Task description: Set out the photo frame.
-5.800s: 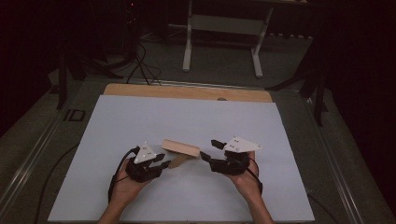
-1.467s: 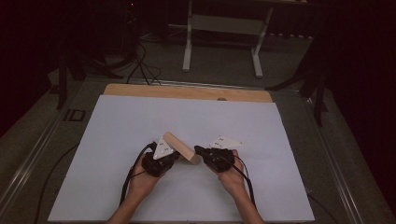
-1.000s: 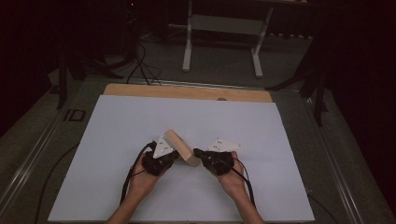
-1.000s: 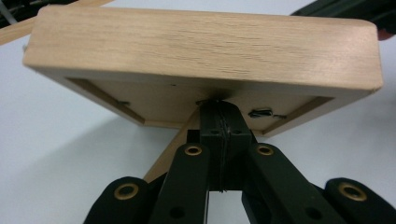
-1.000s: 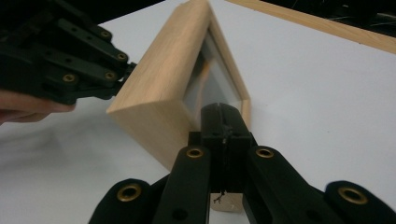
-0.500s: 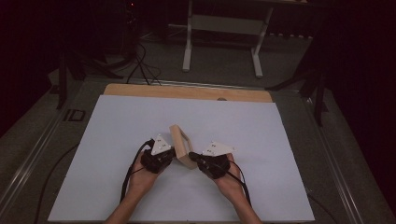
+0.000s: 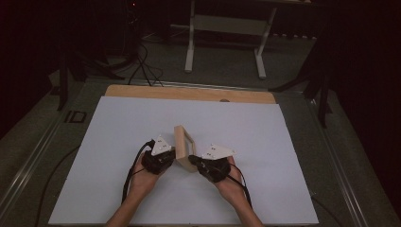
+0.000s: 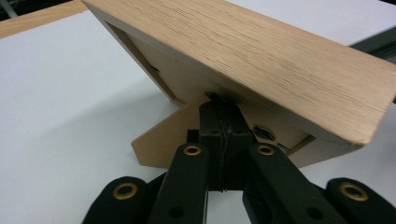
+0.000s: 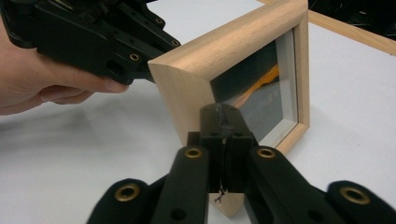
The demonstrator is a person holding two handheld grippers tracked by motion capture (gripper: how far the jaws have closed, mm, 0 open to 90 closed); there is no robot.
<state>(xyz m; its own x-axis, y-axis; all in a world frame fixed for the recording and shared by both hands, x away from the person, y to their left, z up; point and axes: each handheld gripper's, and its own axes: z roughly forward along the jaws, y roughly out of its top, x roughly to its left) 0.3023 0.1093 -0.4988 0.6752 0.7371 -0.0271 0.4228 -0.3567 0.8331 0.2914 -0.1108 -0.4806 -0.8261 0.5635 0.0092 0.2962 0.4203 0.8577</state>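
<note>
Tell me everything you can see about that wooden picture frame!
The picture frame is light, grainy wood with a glass front that reflects dark and orange shapes. A brown stand flap sticks out at the back. It stands tilted on the white table, between the left gripper behind it and the right gripper pressed against its front, both with jaws together.

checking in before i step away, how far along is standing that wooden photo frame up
Mostly done, it seems: the light wooden photo frame is up on its edge on the white table sheet, brown easel stand folded out behind. In hand: the left hand-held gripper presses closed against its back and the right hand-held gripper against its front corner. Left: let go and see whether it stands alone.
</note>
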